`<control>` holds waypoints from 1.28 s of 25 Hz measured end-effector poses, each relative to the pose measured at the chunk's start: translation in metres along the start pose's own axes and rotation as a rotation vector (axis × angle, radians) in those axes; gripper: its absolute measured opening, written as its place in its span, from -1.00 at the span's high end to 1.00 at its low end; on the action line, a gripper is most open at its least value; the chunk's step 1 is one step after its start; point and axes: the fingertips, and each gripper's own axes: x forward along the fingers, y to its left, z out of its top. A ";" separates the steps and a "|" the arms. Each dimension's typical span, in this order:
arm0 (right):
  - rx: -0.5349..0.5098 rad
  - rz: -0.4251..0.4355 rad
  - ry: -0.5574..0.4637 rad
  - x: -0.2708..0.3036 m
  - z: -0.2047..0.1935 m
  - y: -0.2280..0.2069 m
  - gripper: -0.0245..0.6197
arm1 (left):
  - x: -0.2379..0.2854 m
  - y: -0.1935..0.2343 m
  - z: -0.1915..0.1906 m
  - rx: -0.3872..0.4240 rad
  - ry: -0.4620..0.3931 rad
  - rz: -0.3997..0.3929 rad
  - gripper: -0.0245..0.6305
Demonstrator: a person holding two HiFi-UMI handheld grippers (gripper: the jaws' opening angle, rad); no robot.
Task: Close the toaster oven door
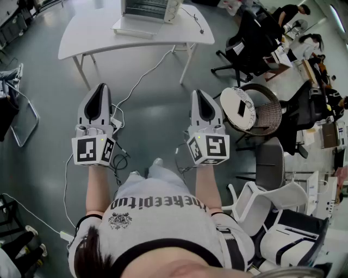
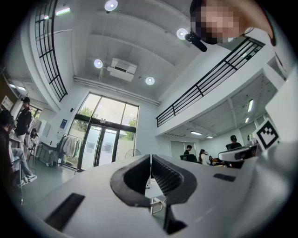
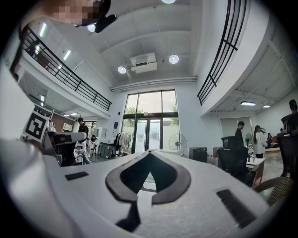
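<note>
While the toaster oven [image 1: 145, 7] sat at the far edge of the white table [image 1: 87, 33], its door [image 1: 133, 27] dropped open and lying flat towards the table's middle, a person [image 1: 157, 217] stood well back from the near edge on the grey floor [image 1: 157, 108], arms out side by side. The left gripper [image 1: 99, 89] and right gripper [image 1: 200, 95] both had their jaws pressed together, gripping nothing, short of the table

White table [image 1: 89, 32], toaster oven [image 1: 148, 7] (door [image 1: 135, 27] open)
</note>
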 end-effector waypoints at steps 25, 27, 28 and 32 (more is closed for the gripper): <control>0.029 0.107 -0.015 0.052 -0.025 -0.073 0.91 | 0.069 -0.052 -0.016 0.045 -0.034 0.043 0.88; 0.030 0.109 -0.011 0.059 -0.028 -0.076 0.91 | 0.077 -0.049 -0.017 0.049 -0.035 0.048 0.88; 0.032 0.108 -0.008 0.063 -0.029 -0.077 0.91 | 0.081 -0.047 -0.018 0.049 -0.036 0.048 0.88; 0.035 0.095 -0.003 0.087 -0.036 -0.086 0.91 | 0.104 -0.038 -0.030 0.046 -0.032 0.038 0.88</control>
